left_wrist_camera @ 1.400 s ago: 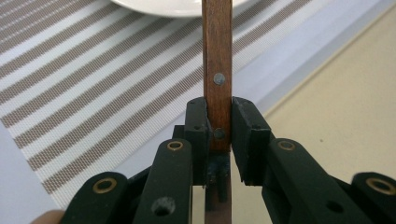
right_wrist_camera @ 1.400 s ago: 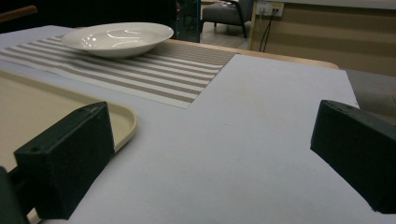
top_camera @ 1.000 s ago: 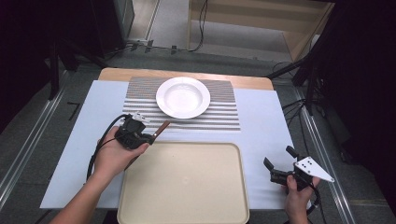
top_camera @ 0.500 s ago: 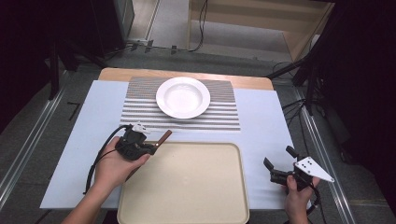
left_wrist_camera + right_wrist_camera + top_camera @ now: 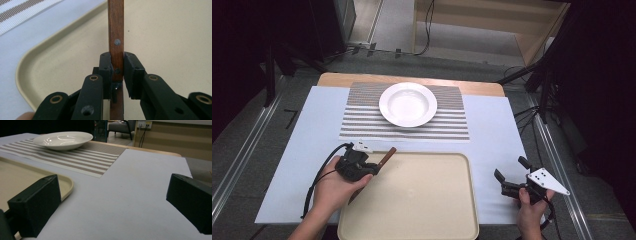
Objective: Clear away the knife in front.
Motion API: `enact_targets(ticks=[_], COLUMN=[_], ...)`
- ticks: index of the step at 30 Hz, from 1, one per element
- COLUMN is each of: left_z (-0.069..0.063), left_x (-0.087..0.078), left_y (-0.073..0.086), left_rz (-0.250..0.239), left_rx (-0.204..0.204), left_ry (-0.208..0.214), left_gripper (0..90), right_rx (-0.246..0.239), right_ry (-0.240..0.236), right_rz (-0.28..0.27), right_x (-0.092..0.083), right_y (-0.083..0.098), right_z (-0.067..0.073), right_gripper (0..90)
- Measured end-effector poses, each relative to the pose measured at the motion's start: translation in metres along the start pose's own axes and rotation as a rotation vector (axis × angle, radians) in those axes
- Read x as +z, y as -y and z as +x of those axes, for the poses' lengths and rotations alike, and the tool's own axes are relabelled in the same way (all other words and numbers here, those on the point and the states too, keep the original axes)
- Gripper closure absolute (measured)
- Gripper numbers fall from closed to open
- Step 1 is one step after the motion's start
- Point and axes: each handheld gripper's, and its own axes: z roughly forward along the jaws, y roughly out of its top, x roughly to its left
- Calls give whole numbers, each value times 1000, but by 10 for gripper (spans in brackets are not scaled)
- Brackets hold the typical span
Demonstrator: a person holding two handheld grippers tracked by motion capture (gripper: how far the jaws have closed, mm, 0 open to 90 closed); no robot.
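Clamping a brown wooden handle [image 5: 116,37] with rivets between its jaws, the left gripper [image 5: 373,169] sits at the beige tray's [image 5: 422,220] near-left corner edge. The right gripper [image 5: 511,176], jaws wide apart, rests beside the tray's right edge. A white plate [image 5: 408,104] stands on the striped mat [image 5: 452,125] beyond.

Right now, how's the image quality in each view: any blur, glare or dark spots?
High view: table evenly lit, surroundings dark. Left gripper view: wooden handle sharp, the claw's near base soft. Right gripper view: soft highlights on the white plate, near claw pads slightly blurred.
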Motion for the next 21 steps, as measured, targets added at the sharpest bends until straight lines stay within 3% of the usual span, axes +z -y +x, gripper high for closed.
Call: enact_targets(ticks=[5, 19, 21], left_z=[0, -2, -2], left_x=[0, 10, 10], left_y=[9, 22, 23], left_rz=[-7, 35, 15], left_rx=[-26, -28, -20], left_ry=[11, 21, 9], left_gripper=[773, 771, 768], right_rx=[1, 1, -1], right_ry=[1, 0, 2], right_rz=[0, 3, 2], right_x=[0, 0, 0], right_y=[0, 0, 0], right_z=[0, 0, 0], right_gripper=[0, 0, 0])
